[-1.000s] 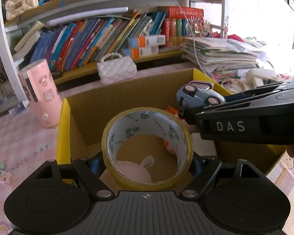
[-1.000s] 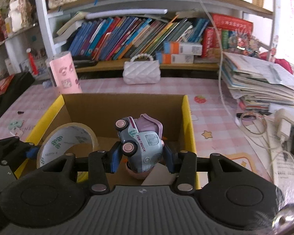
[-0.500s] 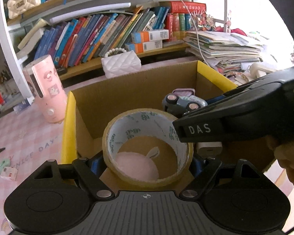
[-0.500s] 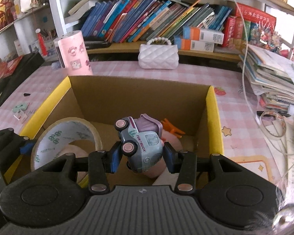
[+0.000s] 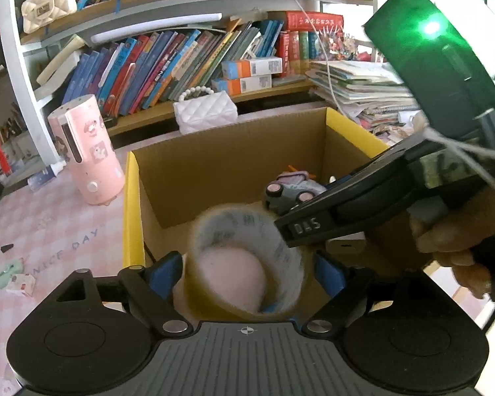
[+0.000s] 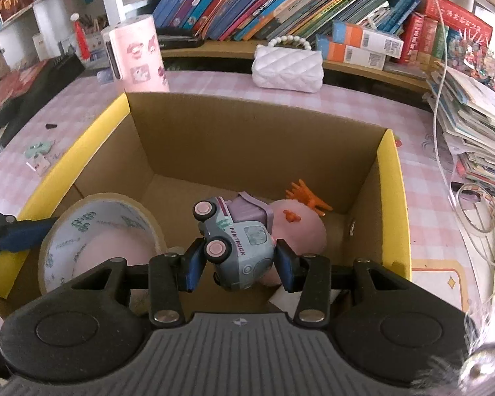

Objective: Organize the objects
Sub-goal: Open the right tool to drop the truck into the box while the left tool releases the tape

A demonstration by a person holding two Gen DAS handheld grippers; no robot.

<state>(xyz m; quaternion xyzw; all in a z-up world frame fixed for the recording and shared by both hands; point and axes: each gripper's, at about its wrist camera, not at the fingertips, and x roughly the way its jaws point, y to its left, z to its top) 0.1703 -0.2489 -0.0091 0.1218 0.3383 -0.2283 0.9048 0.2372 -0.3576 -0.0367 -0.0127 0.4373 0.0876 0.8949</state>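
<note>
Yellow tape roll (image 5: 247, 260) hung loose between your left jaws, which had just opened, right over the box (image 5: 132, 198); your right jaws squeezed the toy truck (image 6: 236, 244).

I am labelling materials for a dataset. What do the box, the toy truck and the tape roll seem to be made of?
Box: brown corrugated cardboard, matte, yellow outside.
Toy truck: probably moulded plastic, smooth, slightly glossy, pink wheels.
Tape roll: likely clear, shiny plastic film, yellowish in layers, on a printed core, probably card.
</note>
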